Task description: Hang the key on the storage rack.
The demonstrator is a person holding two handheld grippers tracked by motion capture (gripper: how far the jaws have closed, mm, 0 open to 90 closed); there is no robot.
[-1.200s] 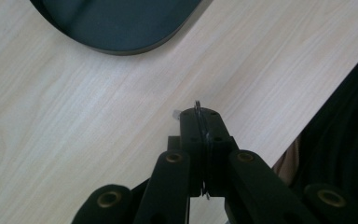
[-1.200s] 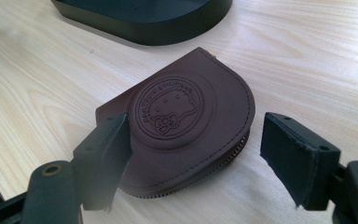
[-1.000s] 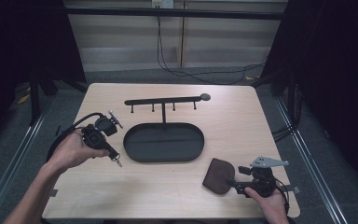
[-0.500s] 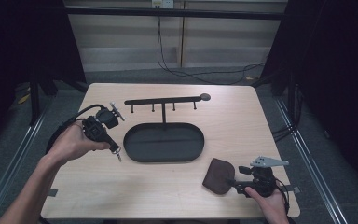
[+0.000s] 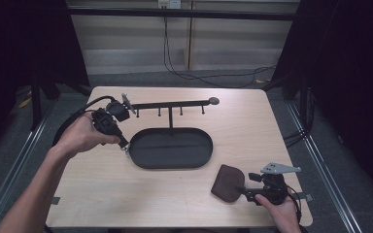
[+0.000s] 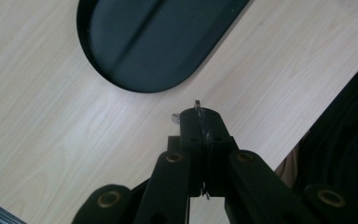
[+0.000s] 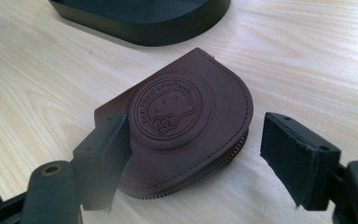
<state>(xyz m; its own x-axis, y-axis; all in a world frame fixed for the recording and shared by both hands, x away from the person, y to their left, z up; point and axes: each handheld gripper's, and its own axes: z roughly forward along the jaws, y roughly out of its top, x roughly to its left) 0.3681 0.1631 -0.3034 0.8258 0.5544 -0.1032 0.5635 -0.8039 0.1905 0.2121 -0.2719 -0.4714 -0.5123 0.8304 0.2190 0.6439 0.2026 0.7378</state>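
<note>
The left gripper [image 6: 200,114] has its black jaws pressed flat together, pinching a thin sliver of bright metal [image 6: 197,105] whose edge sticks out past the tips; what that piece is cannot be told. It hangs over pale wood-grain table [image 5: 102,194], just beside the rounded end of a matte black oval tray [image 6: 158,42] with a shallow ridge down its middle. In the high view the left gripper [image 5: 123,144] sits at the tray's [image 5: 171,148] left end, below a slim black rack [image 5: 170,104] with short pegs.

The right gripper [image 7: 193,154] stands wide open, its blocky pads either side of a brown leather coin pouch [image 7: 186,135]: half-round, stitched at the edge, zipped, with an embossed round emblem. The left pad overlaps the pouch's edge; the right pad stands clear. The pouch [image 5: 228,182] lies flat near the table's front right, close below the tray, with the right gripper [image 5: 245,190] at its side.
</note>
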